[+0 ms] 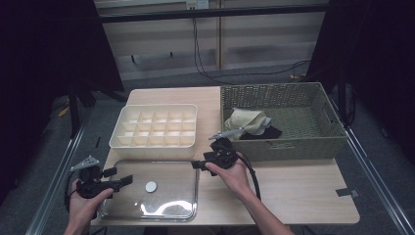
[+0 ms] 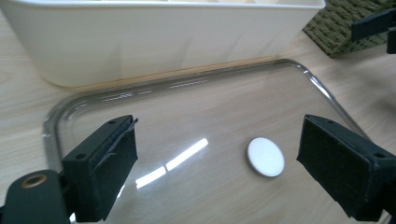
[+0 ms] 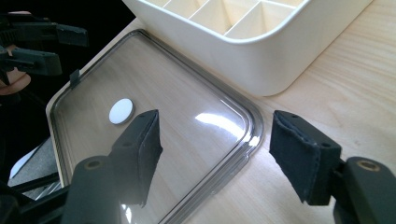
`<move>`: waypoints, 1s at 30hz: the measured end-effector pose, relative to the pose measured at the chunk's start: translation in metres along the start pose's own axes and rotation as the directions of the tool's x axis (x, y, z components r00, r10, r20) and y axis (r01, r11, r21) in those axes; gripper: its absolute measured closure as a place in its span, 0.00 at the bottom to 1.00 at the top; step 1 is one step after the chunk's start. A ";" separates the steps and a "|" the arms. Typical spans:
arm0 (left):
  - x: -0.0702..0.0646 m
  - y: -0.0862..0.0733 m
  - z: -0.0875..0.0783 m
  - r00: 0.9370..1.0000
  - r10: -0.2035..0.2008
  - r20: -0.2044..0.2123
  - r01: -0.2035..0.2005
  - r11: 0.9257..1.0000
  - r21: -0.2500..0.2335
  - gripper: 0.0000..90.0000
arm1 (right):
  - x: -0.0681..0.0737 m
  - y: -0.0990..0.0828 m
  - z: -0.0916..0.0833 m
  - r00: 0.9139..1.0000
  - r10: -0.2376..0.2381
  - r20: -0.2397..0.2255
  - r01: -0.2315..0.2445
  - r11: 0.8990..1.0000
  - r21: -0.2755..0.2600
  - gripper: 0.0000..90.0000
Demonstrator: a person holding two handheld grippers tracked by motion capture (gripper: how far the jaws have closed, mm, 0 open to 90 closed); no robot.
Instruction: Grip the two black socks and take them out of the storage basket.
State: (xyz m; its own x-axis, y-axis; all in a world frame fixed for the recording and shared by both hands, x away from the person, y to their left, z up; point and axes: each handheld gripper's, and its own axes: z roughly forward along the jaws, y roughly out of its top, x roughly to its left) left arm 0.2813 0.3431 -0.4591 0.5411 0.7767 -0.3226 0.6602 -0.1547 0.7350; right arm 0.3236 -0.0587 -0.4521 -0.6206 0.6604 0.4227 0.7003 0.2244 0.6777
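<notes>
While I am holding both tongs spread and empty, the clear rectangular plastic lid (image 1: pixel 149 196) with its white round sticker is lying flat at the table's near edge, in front of the cream compartment box (image 1: pixel 155 126). My left gripper (image 1: pixel 126 180) is hovering at its left short edge, my right gripper (image 1: pixel 195 164) over its far right corner (long axis running between them).
</notes>
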 end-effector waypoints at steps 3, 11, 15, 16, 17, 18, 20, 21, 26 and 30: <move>-0.005 0.000 0.003 1.000 0.002 0.013 -0.002 1.000 0.006 0.14 | 0.001 0.004 -0.006 0.999 -0.013 -0.029 0.012 1.000 -0.024 0.37; -0.021 0.001 0.009 0.997 0.052 0.052 -0.053 0.998 0.023 0.13 | 0.005 0.015 -0.025 0.999 -0.043 -0.027 0.041 0.998 -0.056 0.37; -0.031 0.001 0.012 0.994 0.077 0.072 -0.080 0.996 0.028 0.15 | 0.002 0.022 -0.037 0.999 -0.047 -0.008 0.046 0.996 -0.072 0.38; -0.033 0.001 0.013 0.994 0.088 0.066 -0.091 0.995 0.033 0.15 | 0.002 0.022 -0.037 0.999 -0.047 -0.008 0.046 0.996 -0.072 0.38; -0.035 0.000 0.015 0.993 0.092 0.074 -0.095 0.995 0.036 0.15 | 0.001 0.024 -0.039 0.999 -0.048 -0.004 0.048 0.996 -0.075 0.38; -0.036 0.000 0.015 0.993 0.095 0.072 -0.098 0.994 0.040 0.16 | -0.001 0.026 -0.044 0.999 -0.049 0.000 0.049 0.995 -0.083 0.38; -0.039 0.000 0.017 0.991 0.101 0.085 -0.105 0.993 0.045 0.16 | -0.001 0.027 -0.046 0.999 -0.049 0.003 0.050 0.995 -0.086 0.38; -0.040 0.000 0.018 0.991 0.105 0.082 -0.109 0.993 0.045 0.16 | -0.003 0.028 -0.049 0.999 -0.048 0.009 0.048 0.995 -0.090 0.39; -0.046 0.000 0.020 0.990 0.111 0.091 -0.115 0.992 0.044 0.15 | -0.014 0.032 -0.063 0.999 -0.037 0.035 0.040 0.993 -0.109 0.40; -0.051 0.000 0.023 0.988 0.120 0.098 -0.126 0.991 0.049 0.15 | -0.027 0.034 -0.073 0.998 -0.028 0.065 0.035 0.993 -0.114 0.42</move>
State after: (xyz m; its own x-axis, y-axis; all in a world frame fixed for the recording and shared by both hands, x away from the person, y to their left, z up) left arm 0.2653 0.2894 -0.4562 0.6650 0.6888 -0.2886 0.6117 -0.2806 0.7397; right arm 0.3384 -0.1217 -0.3969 -0.6156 0.6989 0.3641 0.6337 0.1643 0.7560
